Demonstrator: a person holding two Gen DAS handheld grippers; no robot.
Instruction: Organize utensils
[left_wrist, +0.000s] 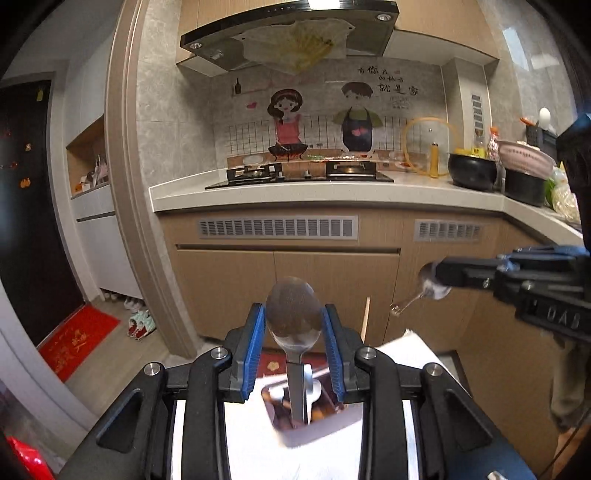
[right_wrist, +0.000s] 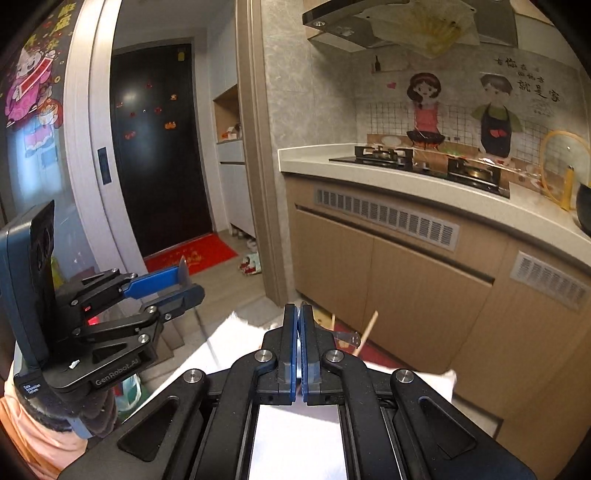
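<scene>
A: Report the state of the left gripper (left_wrist: 293, 328).

B: Its blue fingers (left_wrist: 255, 343) stand a narrow way apart and clamp a metal spoon (left_wrist: 293, 314) by the edges of its bowl. The bowl points away from the camera; the handle runs back toward the gripper body.

A: Position of that spoon relative to the utensil holder (left_wrist: 295, 410)?

B: Directly above it. The handle hangs over the holder's open top. Whether the handle tip has cleared the rim cannot be told. Dark-handled items stand inside the holder.

A: What carries the holder?

B: A white surface (left_wrist: 410, 350), seen under both grippers.

A: State of the right gripper (right_wrist: 298, 347)?

B: In its own view the fingers are pressed fully together. A thin metal handle tip (right_wrist: 347, 336) projects just to the right of them. The left wrist view shows this gripper well to the right of the holder, closed on a second spoon (left_wrist: 430, 284), whose handle slopes down and to the left.

A: Other utensils near the holder?

B: One pale wooden stick (left_wrist: 365, 314) stands upright, just right of the holder, beyond the left fingers.

A: Background reference?

B: Wooden cabinet doors (left_wrist: 288, 288) beyond the holder, with a hob (left_wrist: 299, 173) on the surface above them.
</scene>
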